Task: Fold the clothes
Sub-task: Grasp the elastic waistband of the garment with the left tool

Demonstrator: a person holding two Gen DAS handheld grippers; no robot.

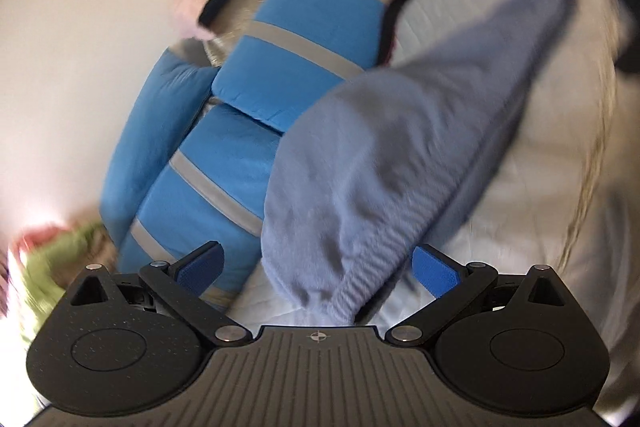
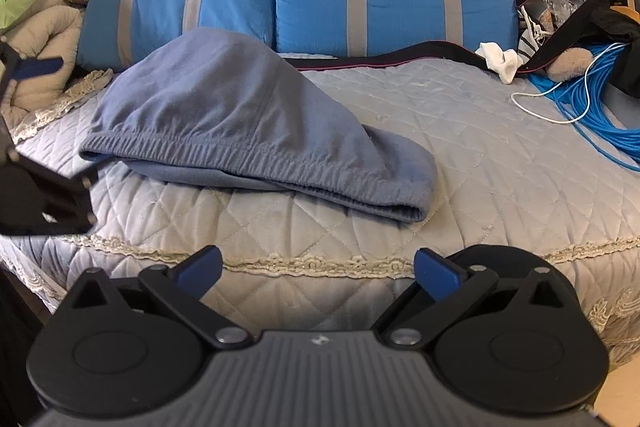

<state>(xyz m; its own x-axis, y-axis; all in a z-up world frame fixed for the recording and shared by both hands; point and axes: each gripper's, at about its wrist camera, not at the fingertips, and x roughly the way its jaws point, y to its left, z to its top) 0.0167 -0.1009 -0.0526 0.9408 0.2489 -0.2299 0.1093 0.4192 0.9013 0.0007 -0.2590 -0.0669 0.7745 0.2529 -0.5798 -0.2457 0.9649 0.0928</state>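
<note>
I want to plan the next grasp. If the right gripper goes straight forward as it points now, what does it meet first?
Probably the quilted bed cover near its lace edge; the right gripper is open, and the blue-grey garment lies farther on. Depth is uncertain.

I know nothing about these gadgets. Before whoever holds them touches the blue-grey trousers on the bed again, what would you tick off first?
1. Left gripper open: ok, its blue pads are spread wide with nothing clamped.
2. Right gripper open and free: ok, it sits back at the bed's lace edge.
3. Blue-grey elastic-waist trousers lying flat: not ok, they are folded over and humped in the middle.
4. Waistband reachable: ok, it faces the right gripper.
5. Room on the quilted grey bedspread: ok to the right of the trousers.
6. Blue coiled cable out of the way: ok, it lies apart at the far right.
7. Left view sharp enough to aim: not ok, blurred.
</note>
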